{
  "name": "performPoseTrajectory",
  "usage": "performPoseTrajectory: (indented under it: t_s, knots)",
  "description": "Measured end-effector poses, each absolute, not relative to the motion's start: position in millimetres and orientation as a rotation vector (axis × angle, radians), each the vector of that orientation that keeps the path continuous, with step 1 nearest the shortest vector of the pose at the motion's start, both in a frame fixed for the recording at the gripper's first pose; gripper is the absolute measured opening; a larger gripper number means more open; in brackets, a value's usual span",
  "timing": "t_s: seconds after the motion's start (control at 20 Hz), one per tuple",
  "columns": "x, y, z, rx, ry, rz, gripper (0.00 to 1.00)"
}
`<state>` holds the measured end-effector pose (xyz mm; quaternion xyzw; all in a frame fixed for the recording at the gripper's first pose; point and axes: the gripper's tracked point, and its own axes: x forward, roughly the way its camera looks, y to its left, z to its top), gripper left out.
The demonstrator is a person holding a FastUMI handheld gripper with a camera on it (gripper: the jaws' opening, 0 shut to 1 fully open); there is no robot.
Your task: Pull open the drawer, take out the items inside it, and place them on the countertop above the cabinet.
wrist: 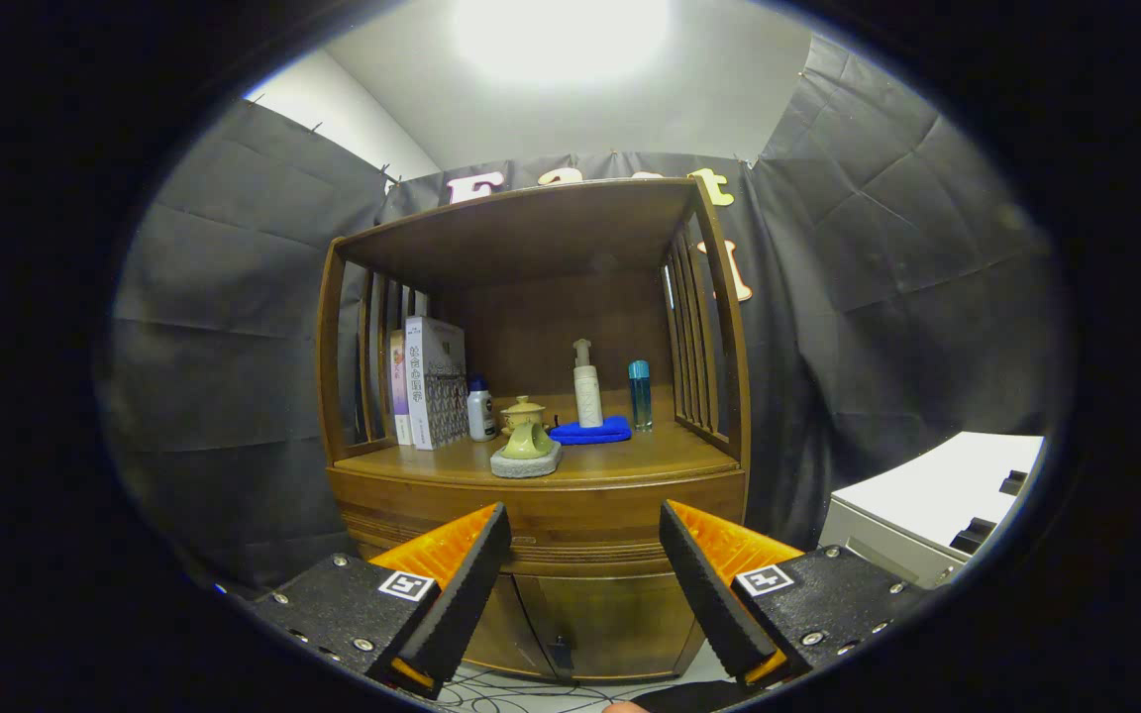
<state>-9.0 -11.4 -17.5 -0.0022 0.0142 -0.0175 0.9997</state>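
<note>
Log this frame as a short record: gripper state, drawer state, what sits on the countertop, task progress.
gripper: open, fingers spread, holding nothing, in front of the cabinet
drawer: shut, just beyond the fingertips
countertop: books at the left, white bottle, lidded jar, green piece on a grey stone at the front, pump bottle behind a blue cloth, blue-capped bottle
lower doors: shut
progress: not started; drawer contents hidden
</note>
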Motion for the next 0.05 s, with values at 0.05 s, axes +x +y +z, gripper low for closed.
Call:
performPoseTrajectory:
  t_s: [0.05]
  knots:
    - [-8.1,-11.4,-17.1,-0.004,0.029,-0.034,0.95]
